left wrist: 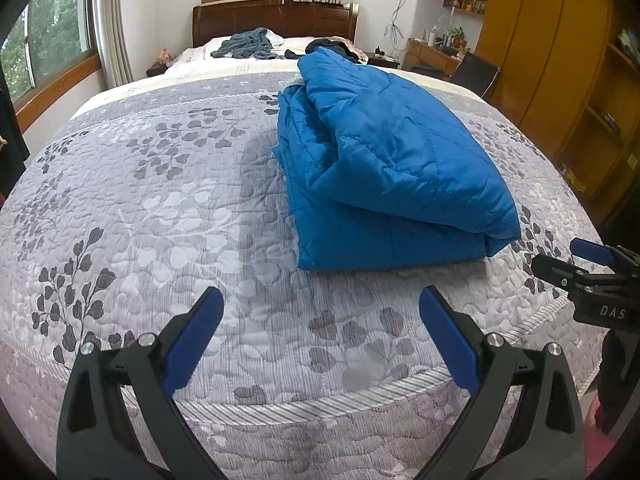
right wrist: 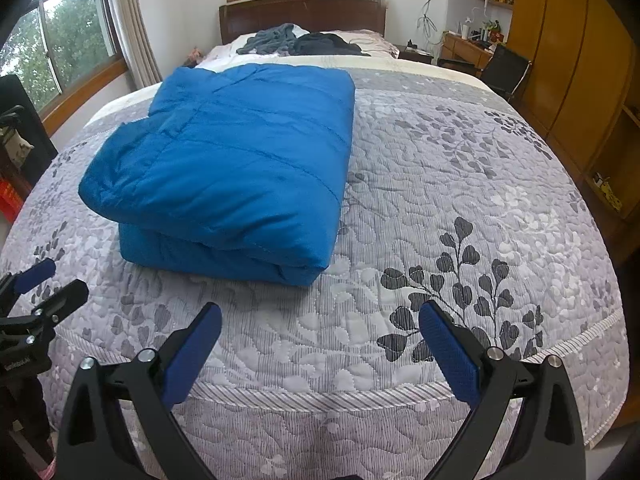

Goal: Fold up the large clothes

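Note:
A blue quilted jacket lies folded into a thick rectangular bundle on the bed's grey leaf-patterned quilt. In the left wrist view my left gripper hovers open over the bed's foot edge, short of the bundle, with nothing between its blue pads. My right gripper shows at the right edge of that view, beside the bundle's near right corner. In the right wrist view the jacket sits ahead and to the left, and my right gripper is open and empty. The left gripper appears at the left edge.
Dark and grey clothes are piled near the wooden headboard. Windows with curtains run along the left wall. A wooden wardrobe, a desk and a black chair stand on the right.

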### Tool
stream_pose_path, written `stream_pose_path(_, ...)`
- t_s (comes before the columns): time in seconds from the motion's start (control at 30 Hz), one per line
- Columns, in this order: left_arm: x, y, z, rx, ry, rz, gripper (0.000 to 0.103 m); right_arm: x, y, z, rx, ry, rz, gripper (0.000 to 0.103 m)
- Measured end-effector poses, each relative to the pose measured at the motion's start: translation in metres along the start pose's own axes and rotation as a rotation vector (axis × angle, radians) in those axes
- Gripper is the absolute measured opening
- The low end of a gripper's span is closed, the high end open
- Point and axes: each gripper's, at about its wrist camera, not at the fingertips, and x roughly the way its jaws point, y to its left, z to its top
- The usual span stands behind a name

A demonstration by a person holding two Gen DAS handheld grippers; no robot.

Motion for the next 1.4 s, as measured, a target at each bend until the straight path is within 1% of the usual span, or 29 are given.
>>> stream_pose_path(1.4, -0.0003, -0.002, 0.0009, 0.005, -0.001, 0.0, 0.098, 0.0015, -0.0025, 0.0004, 0.0, 0.006, 0.001, 0.099)
